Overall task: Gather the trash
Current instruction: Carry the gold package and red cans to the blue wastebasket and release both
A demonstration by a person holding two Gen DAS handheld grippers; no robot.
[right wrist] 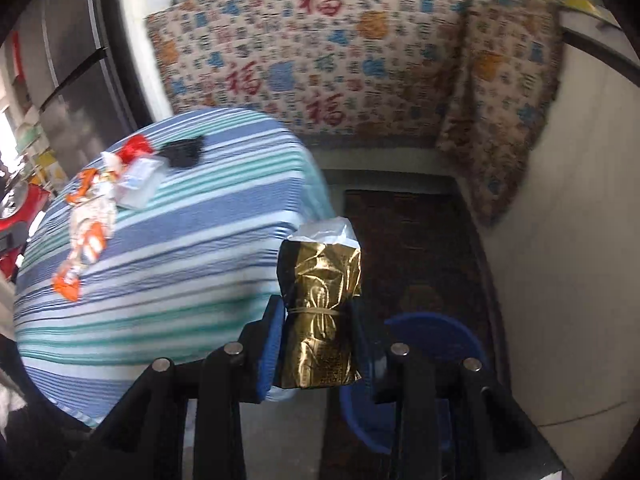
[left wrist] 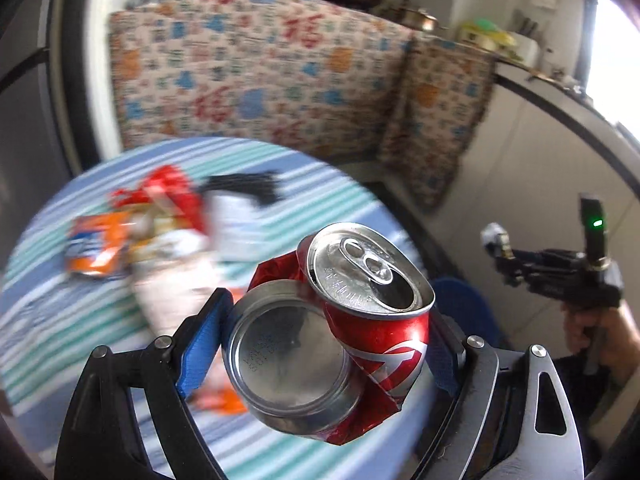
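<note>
My left gripper (left wrist: 320,340) is shut on a crushed red soda can (left wrist: 332,332) and holds it above the striped round table (left wrist: 48,320), near its right edge. My right gripper (right wrist: 316,344) is shut on a gold foil packet (right wrist: 320,316) tied with a rubber band, held off the table's right edge above the floor. A blue bin (right wrist: 432,344) stands on the floor just right of and below the packet; in the left wrist view it (left wrist: 464,308) shows behind the can. The right gripper (left wrist: 500,248) also shows at the far right of the left wrist view.
Wrappers lie on the table: orange ones (right wrist: 80,256), a red one (right wrist: 134,148), a clear plastic piece (right wrist: 138,184) and a black item (right wrist: 184,152). A patterned cloth (right wrist: 320,60) covers the counter behind. A white cabinet (right wrist: 560,240) stands at right, a dark mat (right wrist: 416,248) on the floor.
</note>
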